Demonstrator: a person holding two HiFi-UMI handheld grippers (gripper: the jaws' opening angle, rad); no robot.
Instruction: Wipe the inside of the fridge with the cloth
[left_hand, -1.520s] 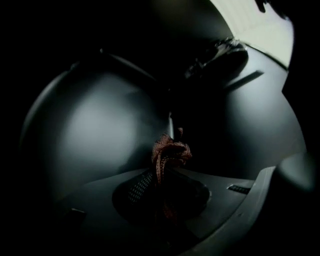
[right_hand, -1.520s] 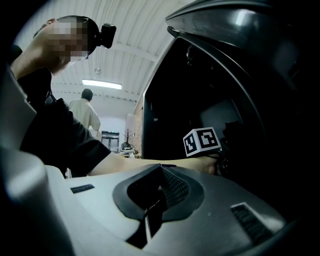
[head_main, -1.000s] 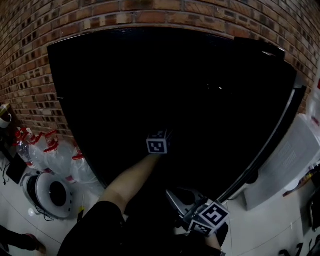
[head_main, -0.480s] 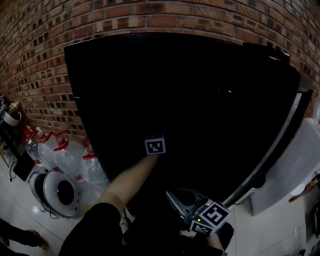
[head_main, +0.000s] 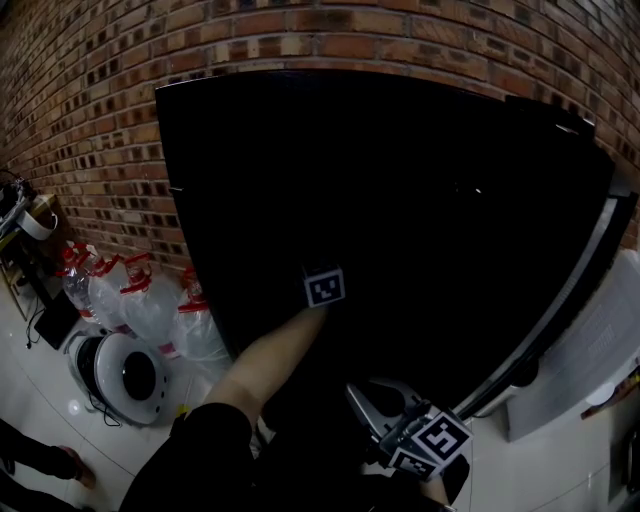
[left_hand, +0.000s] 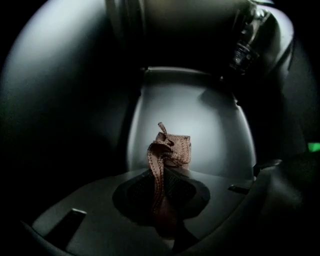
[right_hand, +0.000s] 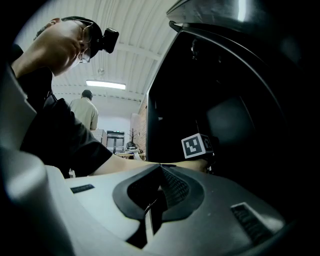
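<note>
Cloth (left_hand: 169, 150), brown woven crumple, sits clamped in left gripper (left_hand: 161, 180); right gripper (right_hand: 159, 174) closed.

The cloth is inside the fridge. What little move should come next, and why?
Probably ease the left tool forward until the brown cloth presses flat on the pale fridge wall. The cloth sticks out bunched from the shut jaws and seems short of that wall.

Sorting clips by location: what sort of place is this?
Likely a workshop or storeroom, not a home kitchen: bare brick wall behind the black fridge, large water bottles beside it, corrugated ceiling.
</note>
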